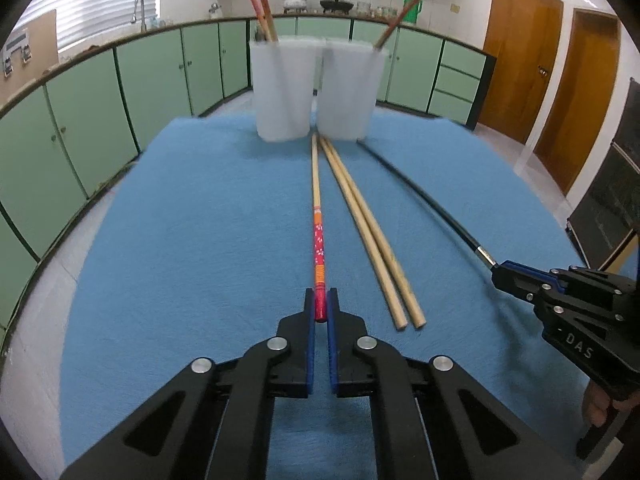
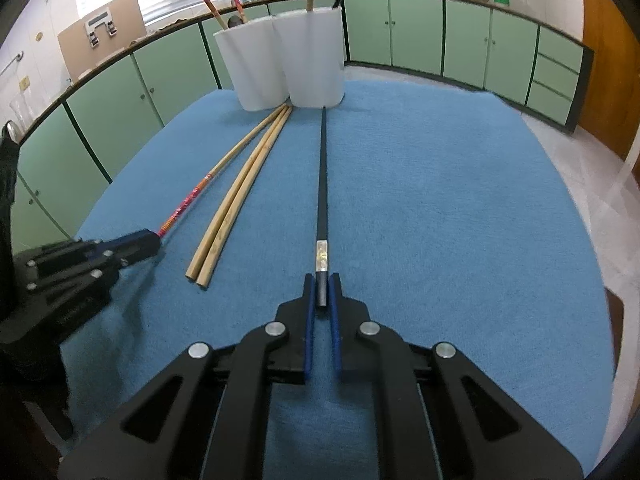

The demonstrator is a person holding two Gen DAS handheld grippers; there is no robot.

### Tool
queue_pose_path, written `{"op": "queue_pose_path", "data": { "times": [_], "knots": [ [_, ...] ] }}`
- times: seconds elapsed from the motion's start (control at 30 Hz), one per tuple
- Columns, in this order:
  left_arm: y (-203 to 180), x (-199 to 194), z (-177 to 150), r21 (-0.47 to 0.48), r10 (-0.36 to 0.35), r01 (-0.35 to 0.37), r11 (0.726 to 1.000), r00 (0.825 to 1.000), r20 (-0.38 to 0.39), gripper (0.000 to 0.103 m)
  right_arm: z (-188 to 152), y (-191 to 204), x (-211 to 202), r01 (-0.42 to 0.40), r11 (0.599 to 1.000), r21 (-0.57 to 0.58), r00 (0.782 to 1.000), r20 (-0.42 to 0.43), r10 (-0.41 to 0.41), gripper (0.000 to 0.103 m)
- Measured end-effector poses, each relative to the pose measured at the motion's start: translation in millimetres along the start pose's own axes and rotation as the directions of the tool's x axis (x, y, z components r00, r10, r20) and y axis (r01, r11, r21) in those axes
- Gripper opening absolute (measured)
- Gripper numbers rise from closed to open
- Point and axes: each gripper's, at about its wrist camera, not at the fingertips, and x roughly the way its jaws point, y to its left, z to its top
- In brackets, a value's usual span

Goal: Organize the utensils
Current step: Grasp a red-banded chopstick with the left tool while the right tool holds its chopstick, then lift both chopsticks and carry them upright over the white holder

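On the blue cloth lie 4 chopsticks. The left gripper clamps 1 red-handled chopstick; the right gripper clamps 1 black chopstick. Between them, 2 plain wooden chopsticks lie loose. At the far edge stand 2 white cups.

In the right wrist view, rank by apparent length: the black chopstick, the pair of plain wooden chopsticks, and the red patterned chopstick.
1. Black chopstick with a silver band: longest.
2. Pair of plain wooden chopsticks.
3. Red patterned chopstick with a bare wooden tip.
The last two look about alike; fisheye bending and the left claw covering the red end make that order unsure.
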Motion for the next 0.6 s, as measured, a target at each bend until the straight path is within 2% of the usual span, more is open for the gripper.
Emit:
{"op": "queue_pose_path", "data": {
  "times": [0.27, 0.43, 0.6],
  "knots": [
    [5, -54, 30, 0.039, 0.003, -0.008, 0.999, 0.993, 0.116, 0.005, 27, -2, -33, 0.007, 1.0, -0.025, 0.996, 0.088, -0.005, 0.006],
    [13, -74, 48, 0.029, 0.001, -0.007, 1.0, 0.984, 0.179, 0.005, 52, -3, -63, 0.006, 0.999, -0.042, 0.985, 0.175, 0.001, 0.006],
    [20, -87, 69, 0.025, -0.011, 0.006, 1.0, 0.973, 0.231, 0.005, 76, -3, -85, 0.002, 0.998, -0.062, 0.974, 0.225, 0.012, 0.006]
  ]
}}
